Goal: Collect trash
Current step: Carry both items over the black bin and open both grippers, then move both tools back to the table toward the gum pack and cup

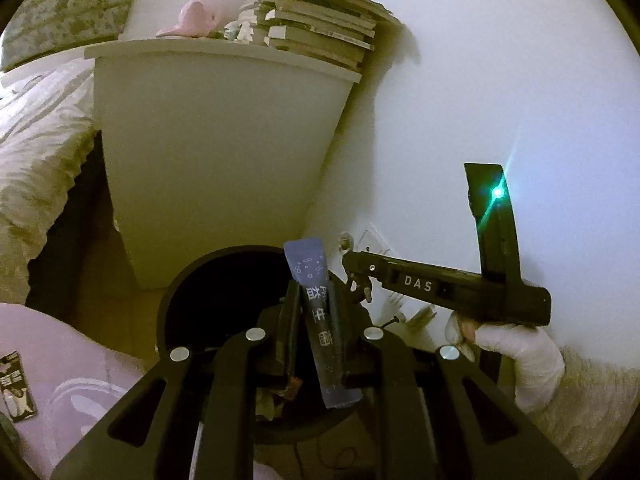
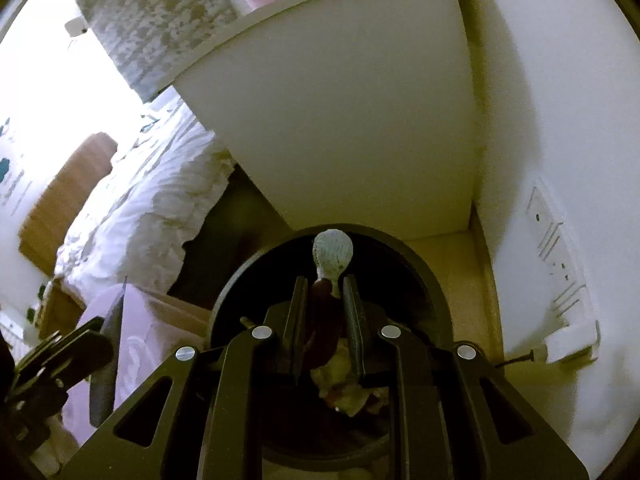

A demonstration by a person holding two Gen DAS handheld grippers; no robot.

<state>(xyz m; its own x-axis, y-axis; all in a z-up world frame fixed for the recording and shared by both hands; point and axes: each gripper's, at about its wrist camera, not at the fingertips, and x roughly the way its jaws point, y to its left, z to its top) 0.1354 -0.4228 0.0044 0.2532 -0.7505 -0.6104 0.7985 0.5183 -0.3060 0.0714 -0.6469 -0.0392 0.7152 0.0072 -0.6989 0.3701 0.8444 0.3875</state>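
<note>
1. The left gripper (image 1: 316,304) has its fingers clamped on a blue sachet (image 1: 320,312), held upright over the open mouth of the black bin (image 1: 176,292).
2. The right gripper (image 2: 325,300) has its fingers clamped on a dark wrapper topped by a pale crumpled wad (image 2: 332,256), poised above the same bin (image 2: 432,292) from its own side.
3. Both pieces look ready to drop; scraps already lie at the bin's bottom, so collection appears well under way, with release not yet done.
4. At 8 o'clock in the left view, a small packet (image 1: 14,384) on pale fabric may be left to gather.
5. At 12 o'clock stands a white nightstand (image 1: 216,152) bearing stacked books (image 1: 320,24); a bed (image 2: 132,216) lies at 9 o'clock and a white wall (image 1: 500,80) at 3 o'clock. Nothing blocks the bin's opening.
</note>
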